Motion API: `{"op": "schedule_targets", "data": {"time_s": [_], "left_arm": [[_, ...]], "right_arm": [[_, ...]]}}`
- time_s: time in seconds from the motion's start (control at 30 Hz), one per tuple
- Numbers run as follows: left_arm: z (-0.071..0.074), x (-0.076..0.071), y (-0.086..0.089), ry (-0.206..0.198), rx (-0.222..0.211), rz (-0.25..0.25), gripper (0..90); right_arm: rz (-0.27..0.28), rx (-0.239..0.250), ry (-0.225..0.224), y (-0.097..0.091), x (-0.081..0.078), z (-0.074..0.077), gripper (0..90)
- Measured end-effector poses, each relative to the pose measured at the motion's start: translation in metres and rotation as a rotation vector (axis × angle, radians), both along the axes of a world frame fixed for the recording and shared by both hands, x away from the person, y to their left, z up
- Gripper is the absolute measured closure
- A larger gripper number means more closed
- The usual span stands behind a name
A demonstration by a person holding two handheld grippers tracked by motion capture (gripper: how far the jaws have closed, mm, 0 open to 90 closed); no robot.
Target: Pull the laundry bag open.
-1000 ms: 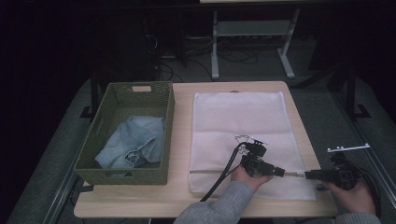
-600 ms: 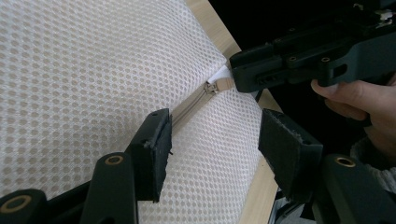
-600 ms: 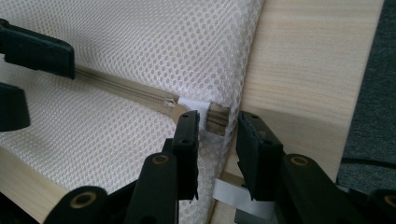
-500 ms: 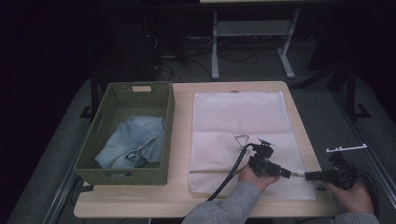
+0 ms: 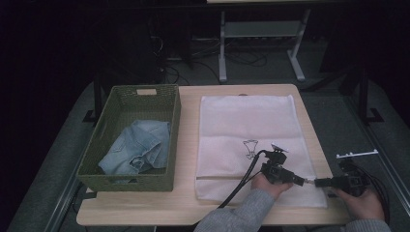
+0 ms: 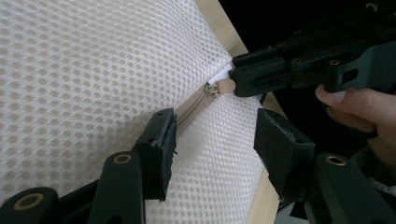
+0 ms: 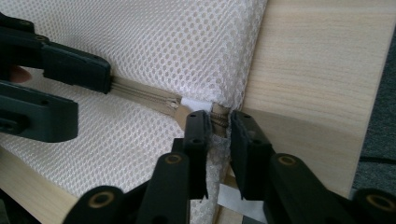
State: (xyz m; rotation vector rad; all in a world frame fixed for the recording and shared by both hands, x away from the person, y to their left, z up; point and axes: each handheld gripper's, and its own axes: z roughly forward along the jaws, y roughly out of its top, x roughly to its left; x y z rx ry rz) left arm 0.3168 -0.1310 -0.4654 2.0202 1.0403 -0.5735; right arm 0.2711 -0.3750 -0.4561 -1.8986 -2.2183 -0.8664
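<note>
Along the mesh bag's (image 5: 246,140) near edge its zipper (image 7: 144,95) runs crosswise, right fingers (image 7: 198,135) clenched on its end, left fingers (image 6: 161,140) released.

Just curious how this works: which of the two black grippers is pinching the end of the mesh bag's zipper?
The right gripper, at the mesh bag's corner, pinches the zipper end. The left gripper straddles the zipper farther along, pads apart.

Left gripper (image 5: 295,180) moved rightward and down along the mesh laundry bag (image 5: 251,130) toward the right gripper (image 5: 323,182); its jaws narrowed, straddling the zipper (image 6: 189,111) without pressing. Right gripper's jaws closed further onto the bag's zipper-end corner (image 7: 218,122).
</note>
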Motion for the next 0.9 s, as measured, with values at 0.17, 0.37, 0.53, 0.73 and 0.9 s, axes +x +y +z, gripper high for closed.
{"op": "schedule_targets", "data": {"time_s": [0.17, 0.37, 0.53, 0.73, 0.9], "left_arm": [[-0.004, 0.002, -0.003, 0.047, -0.035, 0.015, 51.4], [-0.007, 0.003, -0.007, 0.080, -0.067, 0.027, 52.4], [-0.008, 0.004, -0.007, 0.106, -0.096, 0.043, 52.3], [-0.010, 0.005, -0.008, 0.122, -0.105, 0.054, 53.2], [-0.012, 0.004, -0.010, 0.141, -0.123, 0.060, 56.0]], "right_arm": [[0.020, -0.005, -0.002, 0.003, 0.000, 0.003, 81.6], [0.023, 0.008, -0.032, 0.004, -0.004, 0.013, 82.3], [0.029, 0.031, -0.061, 0.005, -0.006, 0.020, 82.6], [0.040, 0.037, -0.090, 0.009, -0.007, 0.029, 83.1], [0.047, 0.043, -0.096, 0.011, -0.008, 0.030, 83.2]]}}
